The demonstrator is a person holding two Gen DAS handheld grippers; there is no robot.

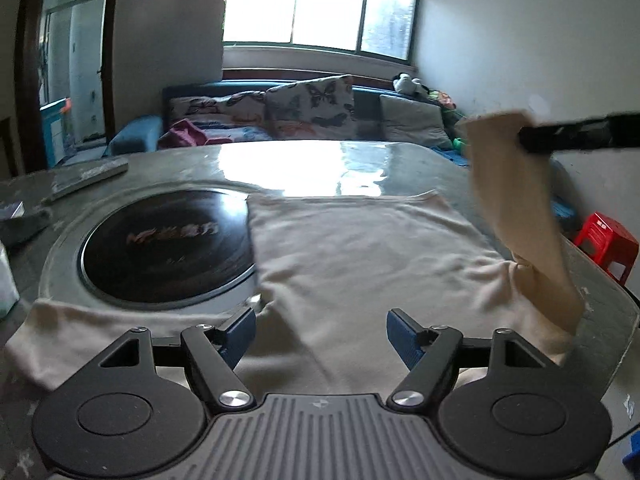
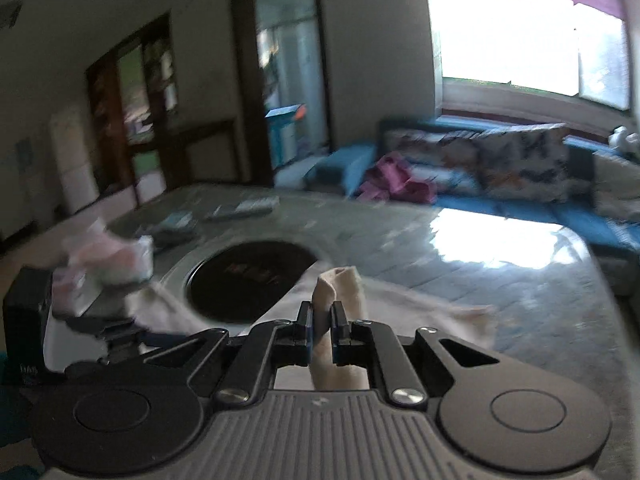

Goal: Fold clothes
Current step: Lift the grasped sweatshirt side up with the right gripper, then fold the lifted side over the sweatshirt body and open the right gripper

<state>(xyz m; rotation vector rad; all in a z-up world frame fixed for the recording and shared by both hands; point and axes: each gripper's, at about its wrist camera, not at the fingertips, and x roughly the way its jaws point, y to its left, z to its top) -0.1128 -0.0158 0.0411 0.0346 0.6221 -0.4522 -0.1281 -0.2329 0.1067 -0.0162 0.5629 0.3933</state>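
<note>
I've got the cream garment (image 1: pixel 360 248) spread across the table (image 1: pixel 400 160), filling the centre of the left view and lapping the dark inset hob (image 1: pixel 168 248). I judge a sleeve fold is underway. My right gripper (image 2: pixel 321 332) pinches the lifted sleeve (image 1: pixel 516 208); next it must carry inward. My left gripper (image 1: pixel 321 336) hangs low and unclenched, empty.

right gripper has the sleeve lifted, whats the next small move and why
Probably carry the sleeve inward over the shirt body and lay it flat. The right gripper is shut on its raised end, while the left gripper hangs open over the near edge holding nothing, and the body already lies spread on the table.
</note>
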